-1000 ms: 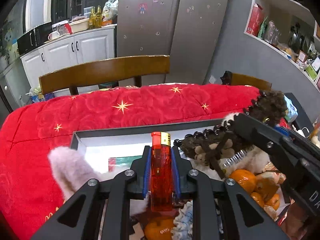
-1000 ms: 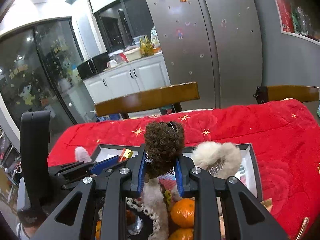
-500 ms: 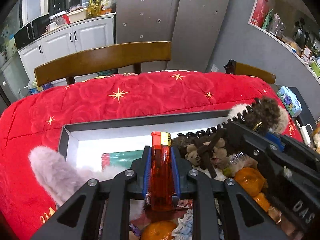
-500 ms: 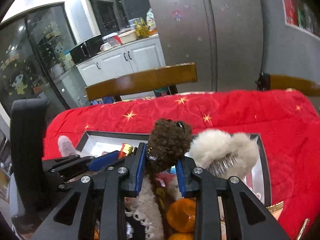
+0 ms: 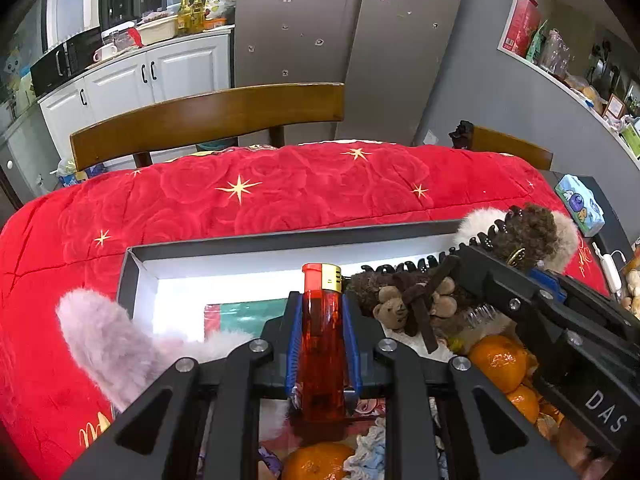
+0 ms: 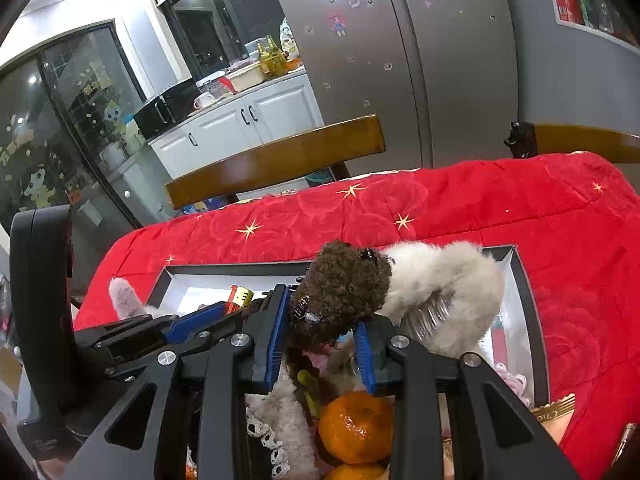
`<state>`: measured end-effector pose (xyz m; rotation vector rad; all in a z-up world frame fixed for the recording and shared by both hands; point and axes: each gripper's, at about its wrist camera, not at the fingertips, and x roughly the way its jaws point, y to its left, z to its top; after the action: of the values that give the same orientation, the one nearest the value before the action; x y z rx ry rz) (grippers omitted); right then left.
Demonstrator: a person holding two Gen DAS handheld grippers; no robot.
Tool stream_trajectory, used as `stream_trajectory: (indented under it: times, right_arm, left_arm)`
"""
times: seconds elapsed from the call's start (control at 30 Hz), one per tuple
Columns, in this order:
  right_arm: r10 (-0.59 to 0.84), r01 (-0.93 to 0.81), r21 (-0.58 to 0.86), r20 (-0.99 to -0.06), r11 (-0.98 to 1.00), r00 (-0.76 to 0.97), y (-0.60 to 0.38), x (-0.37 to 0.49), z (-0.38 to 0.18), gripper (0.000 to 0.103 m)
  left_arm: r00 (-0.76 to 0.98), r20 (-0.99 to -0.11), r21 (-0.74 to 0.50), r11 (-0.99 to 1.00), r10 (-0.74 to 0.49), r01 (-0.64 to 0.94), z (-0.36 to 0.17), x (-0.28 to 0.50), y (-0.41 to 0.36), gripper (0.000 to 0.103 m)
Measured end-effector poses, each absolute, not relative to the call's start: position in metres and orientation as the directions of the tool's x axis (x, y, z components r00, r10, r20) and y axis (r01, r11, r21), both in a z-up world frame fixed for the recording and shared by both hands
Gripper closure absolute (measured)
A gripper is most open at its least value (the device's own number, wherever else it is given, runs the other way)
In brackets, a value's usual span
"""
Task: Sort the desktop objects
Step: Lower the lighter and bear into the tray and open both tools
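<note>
Kitchen background, grey fridge with stickers, white cabinets, wooden chair behind a table under a red quilted cover with gold stars. On the cover sits a dark-walled box with white inside, crowded with stuff. Left gripper closed on a red lighter, upright between the blue pads, gold cap on top, held over the box's near part. Right gripper clamped on a brown curly fluffy hair clip, above the box middle. White furry hair claw just beside it on the right, touching it. Oranges in the box below the right gripper, more in the left wrist view. Small teddy bear charm near the lighter. Pinkish fuzzy piece hangs over the box's left wall. Tissue pack at far right on the table edge.
</note>
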<state>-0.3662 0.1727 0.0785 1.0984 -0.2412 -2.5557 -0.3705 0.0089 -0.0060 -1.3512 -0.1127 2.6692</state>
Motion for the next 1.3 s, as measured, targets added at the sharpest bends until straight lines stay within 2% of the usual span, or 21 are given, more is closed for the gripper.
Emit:
stream_trajectory:
  times: [0.27,0.3,0.37,0.43,0.47,0.53,0.6,0.7,0.77,1.3]
  right_arm:
    - [-0.368,0.247,0.273,-0.666,-0.930,-0.649,0.172,-0.365,0.079,0.072]
    - [-0.364,0.247,0.268,-0.666,-0.931,-0.651,0.172,-0.366,0.079,0.069]
    - [-0.358,0.236,0.270,-0.669,-0.934,-0.651,0.174,-0.367,0.079,0.066]
    - [-0.366,0.235,0.281,-0.673,-0.930,-0.643,0.176,-0.368,0.079,0.047]
    - [-0.372,0.239,0.286,-0.674,-0.928,-0.638,0.176,-0.369,0.079,0.044]
    - [-0.374,0.246,0.282,-0.683,-0.927,-0.627,0.175,-0.368,0.080,0.017]
    - [-0.372,0.235,0.289,-0.691,-0.928,-0.620,0.176,-0.367,0.081,0.005]
    - [-0.369,0.226,0.292,-0.690,-0.929,-0.623,0.177,-0.365,0.084,0.004]
    - [-0.381,0.226,0.309,-0.688,-0.924,-0.617,0.179,-0.365,0.085,0.001]
    - [-0.450,0.257,0.373,-0.660,-0.892,-0.602,0.185,-0.355,0.109,0.000]
  left_arm:
    - [-0.585,-0.794,-0.132,-0.986,0.165,-0.098,-0.006,-0.370,0.009,0.082]
    - [-0.585,-0.796,-0.124,-0.988,0.155,-0.093,-0.006,-0.370,0.009,0.080]
    - [-0.586,-0.799,-0.105,-0.991,0.133,-0.081,-0.005,-0.371,0.009,0.065]
    - [-0.590,-0.797,-0.097,-0.991,0.131,-0.090,-0.004,-0.370,0.011,0.058]
    - [-0.589,-0.798,-0.086,-0.992,0.126,-0.096,-0.004,-0.369,0.013,0.054]
    - [-0.588,-0.803,-0.056,-0.994,0.099,-0.091,-0.004,-0.369,0.016,0.045]
    - [-0.593,-0.800,-0.044,-0.995,0.092,-0.094,-0.002,-0.368,0.018,0.039]
    - [-0.606,-0.790,-0.050,-0.994,0.097,-0.095,0.002,-0.366,0.018,0.022]
    - [-0.611,-0.779,-0.082,-0.988,0.143,-0.127,0.007,-0.365,0.019,0.000]
    - [-0.650,-0.747,-0.102,-0.990,0.142,-0.099,0.030,-0.352,0.011,0.000]
